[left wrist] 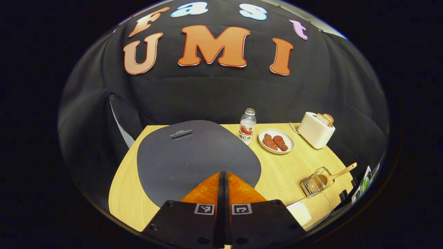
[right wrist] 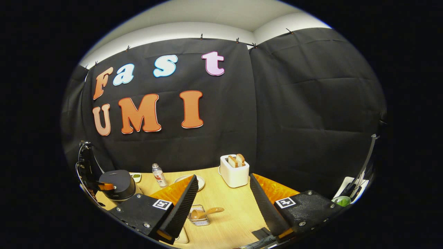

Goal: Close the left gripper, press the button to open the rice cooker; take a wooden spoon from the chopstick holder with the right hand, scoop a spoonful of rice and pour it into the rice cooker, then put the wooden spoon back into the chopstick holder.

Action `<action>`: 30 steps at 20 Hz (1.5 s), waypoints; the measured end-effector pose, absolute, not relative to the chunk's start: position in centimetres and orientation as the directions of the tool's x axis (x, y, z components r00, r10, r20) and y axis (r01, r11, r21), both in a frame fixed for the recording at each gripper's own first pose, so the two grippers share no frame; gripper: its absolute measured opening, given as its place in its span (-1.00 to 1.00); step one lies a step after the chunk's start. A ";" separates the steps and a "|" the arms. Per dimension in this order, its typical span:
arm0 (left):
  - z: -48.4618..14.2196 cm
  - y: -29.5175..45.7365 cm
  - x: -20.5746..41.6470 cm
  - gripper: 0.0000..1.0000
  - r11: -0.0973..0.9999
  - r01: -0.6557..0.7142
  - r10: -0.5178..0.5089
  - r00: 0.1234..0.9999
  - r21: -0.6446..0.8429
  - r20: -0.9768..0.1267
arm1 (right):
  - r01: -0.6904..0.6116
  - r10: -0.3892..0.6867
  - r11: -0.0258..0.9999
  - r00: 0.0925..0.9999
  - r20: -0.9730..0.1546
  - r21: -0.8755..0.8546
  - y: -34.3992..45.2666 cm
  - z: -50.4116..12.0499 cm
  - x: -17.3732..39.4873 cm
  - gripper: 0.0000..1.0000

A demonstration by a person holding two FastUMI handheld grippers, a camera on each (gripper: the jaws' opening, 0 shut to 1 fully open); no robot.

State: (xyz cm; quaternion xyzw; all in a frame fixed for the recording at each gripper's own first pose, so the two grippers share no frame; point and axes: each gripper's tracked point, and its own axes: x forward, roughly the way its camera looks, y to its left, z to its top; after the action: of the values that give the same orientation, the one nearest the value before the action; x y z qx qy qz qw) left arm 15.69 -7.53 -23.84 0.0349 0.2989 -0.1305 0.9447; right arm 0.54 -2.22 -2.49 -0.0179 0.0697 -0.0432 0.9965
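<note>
Black cloth walls close off the booth behind a light wooden desk (left wrist: 277, 173). The left gripper (left wrist: 223, 180) is held with its fingers pressed together, nothing between them, their tips over the dark grey rounded lid of the rice cooker (left wrist: 193, 155). To the right of these fingers a wire chopstick holder (left wrist: 315, 182) is seen with a wooden spoon (left wrist: 341, 173) leaning in it. The right gripper (right wrist: 223, 193) is held with its fingers spread wide and empty; between them, farther ahead, the holder and spoon are framed.
</note>
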 end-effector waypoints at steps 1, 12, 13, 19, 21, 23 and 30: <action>-23.7 -7.6 15.7 -0.92 0.965 0.264 -0.223 0.793 -0.011 -0.567 | 0.085 -0.089 0.996 0.986 -0.140 -0.038 -2.2 -2.6 0.5 0.96; -24.4 -7.3 15.5 -0.91 0.972 0.235 -0.205 0.791 -0.022 -0.576 | 0.081 -0.083 0.996 0.983 -0.165 -0.022 -2.3 -3.6 0.1 0.94; -24.3 -7.4 15.5 -0.90 0.971 0.239 -0.201 0.789 -0.010 -0.580 | 0.079 -0.081 0.997 0.983 -0.162 -0.022 -2.4 -3.6 -0.1 0.94; -18.5 -7.3 15.5 -0.92 0.975 0.223 -0.191 0.836 0.001 -0.514 | 0.080 -0.081 0.997 0.987 -0.137 -0.009 -3.1 -2.9 -0.3 0.94; -13.4 -6.6 15.9 -0.92 0.978 0.209 -0.190 0.885 -0.002 -0.425 | 0.080 -0.079 0.997 0.989 -0.128 0.000 -3.2 -2.6 -0.1 0.94; -8.6 -6.3 15.1 -0.92 0.979 0.201 -0.199 0.917 -0.030 -0.344 | 0.074 -0.072 0.997 0.991 -0.116 0.012 -3.2 -2.4 0.1 0.94; 4.7 -3.5 10.4 -0.92 0.988 0.156 -0.156 0.984 -0.006 -0.081 | 0.031 -0.026 0.999 0.993 -0.111 0.042 -2.1 -5.0 2.2 0.85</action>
State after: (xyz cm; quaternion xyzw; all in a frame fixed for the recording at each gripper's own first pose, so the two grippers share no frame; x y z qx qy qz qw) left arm 10.36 -3.47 4.72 0.0003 0.0409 -0.0782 0.9961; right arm 2.22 -2.15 -5.00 0.0218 0.0552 -0.0142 0.9981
